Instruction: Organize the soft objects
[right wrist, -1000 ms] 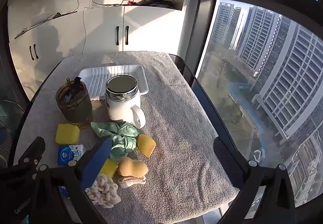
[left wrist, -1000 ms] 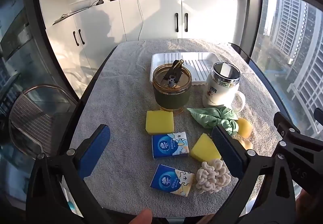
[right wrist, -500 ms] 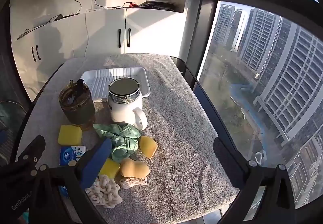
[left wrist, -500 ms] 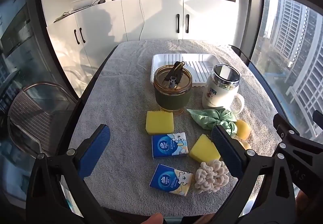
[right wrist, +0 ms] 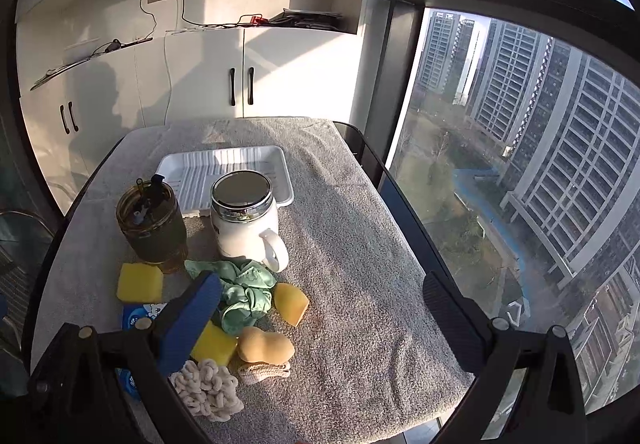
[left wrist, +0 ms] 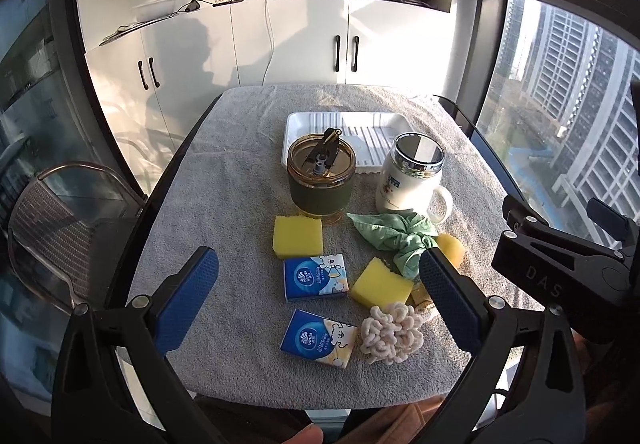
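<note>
- Since the earlier frames, both cameras have drawn back slightly; the objects lie unmoved.
- The left gripper (left wrist: 318, 294) and right gripper (right wrist: 320, 310) hover above the near edge of the grey-towelled table (right wrist: 352, 244), tongs spread, pinching nothing.
- Cream knotted rope bundle (left wrist: 391, 334), two blue tissue packs (left wrist: 318, 338), yellow square sponges (left wrist: 298, 236) and crumpled green cloth (left wrist: 394, 236) lie near-centre.
- Beyond: amber glass tumbler (left wrist: 321, 180), white mug (left wrist: 410, 180), then white ribbed tray (left wrist: 368, 132) toward the far edge.

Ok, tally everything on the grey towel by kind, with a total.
Yellow sponge blocks: 2
Tissue packs: 2
Tan makeup sponges: 2
Green cloth: 1
Cream knotted scrubber: 1
Beige woven pad: 1
Cups: 2
White tray: 1
Total: 12
</note>
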Tool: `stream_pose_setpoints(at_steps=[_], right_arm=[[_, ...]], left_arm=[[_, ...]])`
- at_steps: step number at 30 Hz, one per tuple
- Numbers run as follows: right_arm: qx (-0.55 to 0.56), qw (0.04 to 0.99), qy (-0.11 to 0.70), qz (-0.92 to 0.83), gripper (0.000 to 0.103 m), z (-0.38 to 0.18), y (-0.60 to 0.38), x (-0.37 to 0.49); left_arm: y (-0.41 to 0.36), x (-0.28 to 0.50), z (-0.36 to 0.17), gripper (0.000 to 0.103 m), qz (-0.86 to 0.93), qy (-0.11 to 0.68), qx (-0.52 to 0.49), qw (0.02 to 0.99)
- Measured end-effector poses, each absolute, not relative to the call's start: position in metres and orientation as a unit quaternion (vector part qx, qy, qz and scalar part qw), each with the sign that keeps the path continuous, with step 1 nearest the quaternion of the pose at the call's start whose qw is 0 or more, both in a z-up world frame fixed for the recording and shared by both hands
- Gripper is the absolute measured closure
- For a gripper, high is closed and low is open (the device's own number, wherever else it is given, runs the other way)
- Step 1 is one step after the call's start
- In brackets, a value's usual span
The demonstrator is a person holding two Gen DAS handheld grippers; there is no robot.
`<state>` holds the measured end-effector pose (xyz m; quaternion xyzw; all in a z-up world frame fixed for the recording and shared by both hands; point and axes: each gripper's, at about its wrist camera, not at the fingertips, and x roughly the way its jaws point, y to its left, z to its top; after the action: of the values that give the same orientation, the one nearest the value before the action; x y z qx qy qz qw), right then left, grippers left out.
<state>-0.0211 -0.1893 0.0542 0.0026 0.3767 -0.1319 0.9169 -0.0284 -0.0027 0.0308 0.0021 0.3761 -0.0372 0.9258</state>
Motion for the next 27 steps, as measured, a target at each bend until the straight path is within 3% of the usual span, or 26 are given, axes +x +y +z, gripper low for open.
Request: stream_pose_setpoints(at_steps=[7,13,21,27], right_arm=[[0.003,0.922,0.363,-0.135,0.0,0.065,-0.195,-0.011],[-0.001,0.926,0.355,-0.129,0.0,0.072,-0.191,-0.008],[-0.007,0.924,0.361,-0.128,0.0,0.064,-0.186,-0.004],[-0.001,0.918,0.374,-0.13,0.0,0.059,-0.187,-0.005]], left_arm=[[0.018,-0.01,0.03,0.003,-0.032,0.392,-0.055,0.918],[0.004,0.009,0.013,0.003,-0.041,0.443,-0.026,0.895],[0.011,0.015,0.034,0.003,-0.019,0.377,-0.028,0.926],[0.003,0.027,0.028,0.003,0.029,0.395,0.024,0.918]])
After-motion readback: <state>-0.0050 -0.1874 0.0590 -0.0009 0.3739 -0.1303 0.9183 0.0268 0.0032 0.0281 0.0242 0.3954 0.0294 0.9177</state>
